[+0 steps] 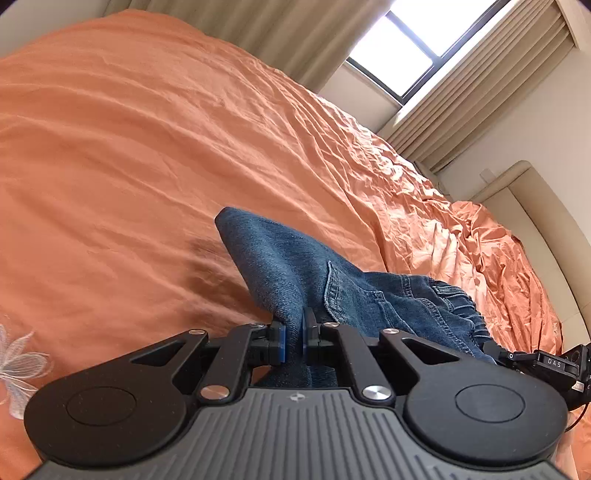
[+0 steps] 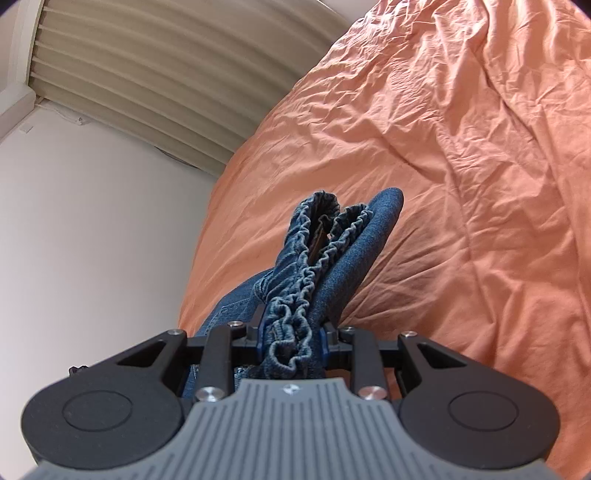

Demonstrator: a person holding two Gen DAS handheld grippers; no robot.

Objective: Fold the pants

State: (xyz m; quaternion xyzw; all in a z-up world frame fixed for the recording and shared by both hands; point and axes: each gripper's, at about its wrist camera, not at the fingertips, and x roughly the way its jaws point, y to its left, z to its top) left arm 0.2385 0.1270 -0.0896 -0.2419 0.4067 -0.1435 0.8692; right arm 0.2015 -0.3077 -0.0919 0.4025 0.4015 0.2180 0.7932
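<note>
The blue denim pants (image 1: 295, 266) hang folded over an orange bed sheet (image 1: 147, 147), held up between both grippers. My left gripper (image 1: 293, 339) is shut on a fold of plain denim near a back pocket. My right gripper (image 2: 291, 339) is shut on the bunched elastic waistband (image 2: 314, 251); the pants (image 2: 354, 258) stick out past its fingers above the sheet (image 2: 461, 147). The right gripper's body also shows at the right edge of the left wrist view (image 1: 554, 365).
A beige headboard (image 1: 546, 221) lies at the right. Curtains (image 1: 277, 33) and a bright window (image 1: 413, 44) stand behind the bed. A white flower embroidery (image 1: 18, 369) marks the sheet at the left. A white wall (image 2: 92, 240) borders the bed.
</note>
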